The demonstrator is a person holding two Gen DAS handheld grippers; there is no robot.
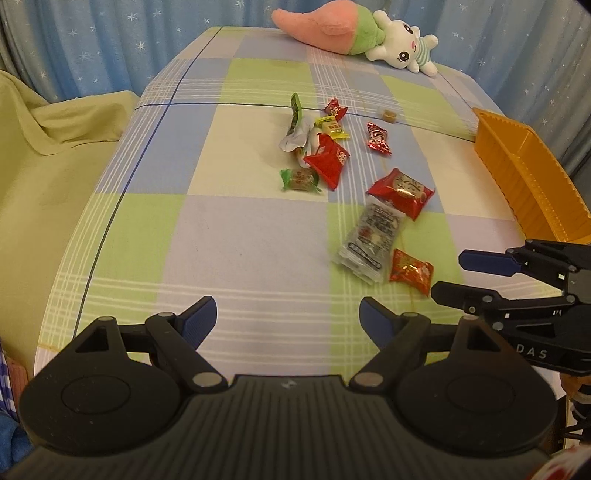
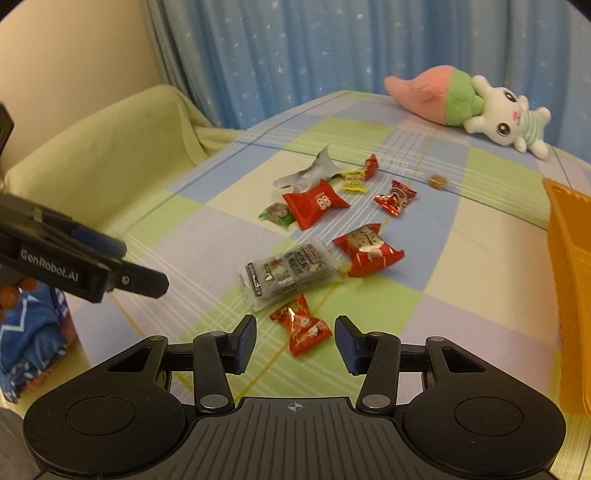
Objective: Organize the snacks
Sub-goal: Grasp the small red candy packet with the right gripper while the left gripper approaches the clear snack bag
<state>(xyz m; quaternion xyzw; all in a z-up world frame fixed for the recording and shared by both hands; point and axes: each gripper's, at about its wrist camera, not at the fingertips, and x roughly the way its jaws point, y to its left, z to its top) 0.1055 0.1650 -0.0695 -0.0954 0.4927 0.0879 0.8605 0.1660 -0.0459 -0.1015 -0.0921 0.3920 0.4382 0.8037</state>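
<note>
Several wrapped snacks lie scattered on the checked tablecloth (image 1: 236, 240). Nearest is a small red-orange packet (image 2: 301, 326), just ahead of my open right gripper (image 2: 295, 343), between its fingertips' line. Beyond it lie a clear grey packet (image 2: 288, 273) and a red packet (image 2: 365, 249). Farther off are a red pillow pack (image 2: 316, 203), a green candy (image 2: 277, 214), a yellow candy (image 2: 352, 181) and a torn silver wrapper (image 2: 306, 171). My left gripper (image 1: 288, 317) is open and empty over bare cloth. The right gripper (image 1: 448, 275) also shows in the left wrist view.
An orange plastic bin (image 1: 528, 173) stands at the table's right edge; it also shows in the right wrist view (image 2: 569, 258). A plush rabbit with a pink carrot (image 1: 354, 33) lies at the far edge. A green-covered sofa (image 2: 110, 155) is left of the table.
</note>
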